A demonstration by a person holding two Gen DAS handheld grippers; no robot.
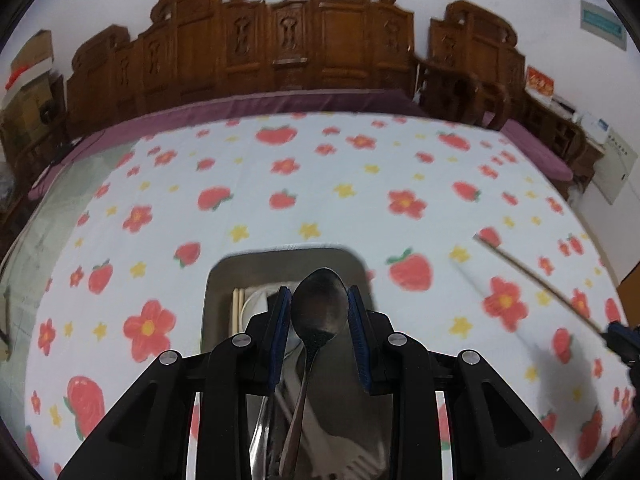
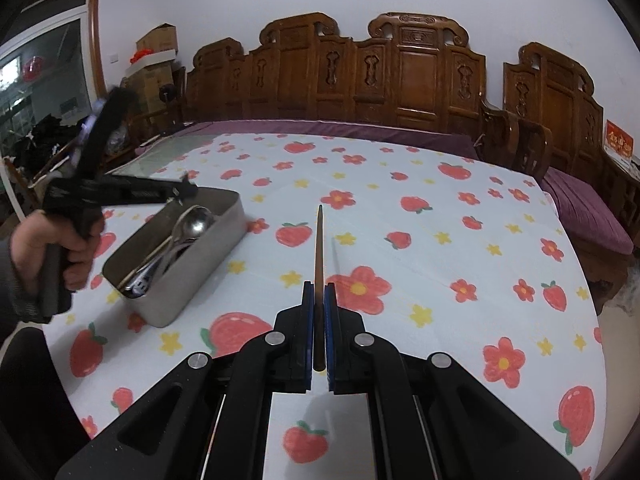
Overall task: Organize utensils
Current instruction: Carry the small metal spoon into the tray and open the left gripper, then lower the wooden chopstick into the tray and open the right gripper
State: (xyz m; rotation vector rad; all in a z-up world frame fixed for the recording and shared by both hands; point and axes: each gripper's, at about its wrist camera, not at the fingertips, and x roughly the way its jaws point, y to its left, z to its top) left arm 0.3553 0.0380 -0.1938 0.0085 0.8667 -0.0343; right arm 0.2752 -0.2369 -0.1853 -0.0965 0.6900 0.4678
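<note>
Step in hand: as I judge it, both utensils are being brought to the metal tin point(image 2: 176, 264); the spoon is over it, the chopstick not yet.
Left gripper point(image 1: 319, 322): over the tin's open top, pointing steeply down. Its blue pads point(image 1: 280, 332) stand a little apart with the bowl of a steel spoon point(image 1: 320, 308) between them; the pads appear to touch the bowl's edges, so I read it as held.
Right gripper point(image 2: 318, 320): closed tight on a wooden chopstick point(image 2: 319, 248), which sticks out forward above the strawberry tablecloth point(image 2: 440, 264), to the right of the tin and apart from it.
Tin: stands near the left edge of the table, already holding spoons, a white fork, pale chopsticks and something white and round I cannot make out.
Left hand: grips the tool's handle point(image 2: 64, 248) beside the tin's near end.
Doing it well: lower the spoon lengthwise along the tin so its handle lies with the other handles, then open the pads only once it rests. Swing the chopstick parallel to the tin's long side before bringing it in, clear of the left tool.
Risk: a round bowl can slip between flat pads if tilted further.
</note>
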